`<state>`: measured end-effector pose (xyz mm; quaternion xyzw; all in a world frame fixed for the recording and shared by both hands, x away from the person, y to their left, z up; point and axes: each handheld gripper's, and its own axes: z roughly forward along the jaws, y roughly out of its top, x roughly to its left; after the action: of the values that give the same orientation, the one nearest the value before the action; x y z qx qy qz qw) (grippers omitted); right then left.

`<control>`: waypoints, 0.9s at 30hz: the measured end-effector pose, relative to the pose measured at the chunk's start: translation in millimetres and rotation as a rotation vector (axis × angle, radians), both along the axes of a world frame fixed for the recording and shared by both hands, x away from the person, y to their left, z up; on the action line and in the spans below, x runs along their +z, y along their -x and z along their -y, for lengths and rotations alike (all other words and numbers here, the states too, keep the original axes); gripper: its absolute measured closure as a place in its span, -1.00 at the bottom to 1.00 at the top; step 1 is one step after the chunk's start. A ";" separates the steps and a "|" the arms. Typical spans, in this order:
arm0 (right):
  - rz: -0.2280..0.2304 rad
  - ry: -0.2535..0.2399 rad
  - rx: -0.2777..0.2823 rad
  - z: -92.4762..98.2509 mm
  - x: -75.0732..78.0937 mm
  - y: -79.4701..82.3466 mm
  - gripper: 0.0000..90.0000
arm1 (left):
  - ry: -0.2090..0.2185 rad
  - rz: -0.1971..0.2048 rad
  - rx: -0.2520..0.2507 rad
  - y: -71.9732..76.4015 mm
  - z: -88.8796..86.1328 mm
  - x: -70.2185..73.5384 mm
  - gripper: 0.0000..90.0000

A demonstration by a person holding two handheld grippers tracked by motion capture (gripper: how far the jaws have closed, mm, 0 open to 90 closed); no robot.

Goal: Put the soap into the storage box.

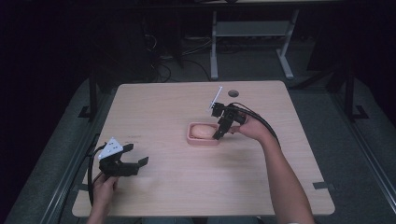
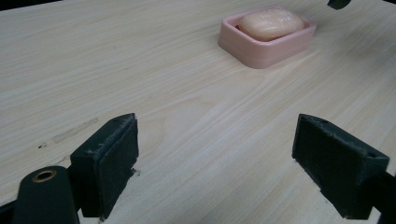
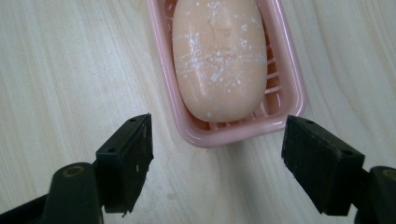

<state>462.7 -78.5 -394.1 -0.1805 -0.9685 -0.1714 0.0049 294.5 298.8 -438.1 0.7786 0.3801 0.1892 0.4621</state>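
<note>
A peach bar of soap [image 1: 201, 131] [image 3: 217, 58] [image 2: 271, 23] lies in a pink soap dish [image 1: 190, 138] [image 3: 294, 88] [image 2: 261, 49] near the middle of the wooden table [image 1: 187, 186]. My right gripper [image 1: 219, 134] [image 3: 217, 161] hangs open just above the dish's near end, its jaws wider than the dish and nothing between them. My left gripper [image 1: 135, 155] [image 2: 217, 161] rests open low over the table at the front left, well apart from the dish and pointing toward it.
Bare wood surrounds the dish on all sides. A round cable hole [image 1: 233, 94] sits near the table's far edge. Behind the table stands a white desk frame [image 1: 215, 42] on a dark floor. Cables trail from both grippers.
</note>
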 end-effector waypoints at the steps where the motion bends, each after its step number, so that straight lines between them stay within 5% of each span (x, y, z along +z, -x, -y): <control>1: -0.002 -0.006 -0.005 2.6 -0.6 1.1 -0.46 | 0.001 0.001 -0.002 0.1 0.1 0.0 -0.68; 27: -0.001 -0.008 -0.026 28.0 -0.8 21.1 -0.46 | -0.009 -0.002 -0.006 0.2 2.0 -0.2 -0.68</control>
<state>441.7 -106.5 -394.9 -0.1933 -0.9653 -0.1753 0.0040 294.2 296.8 -438.3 0.7820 0.3774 0.1886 0.4588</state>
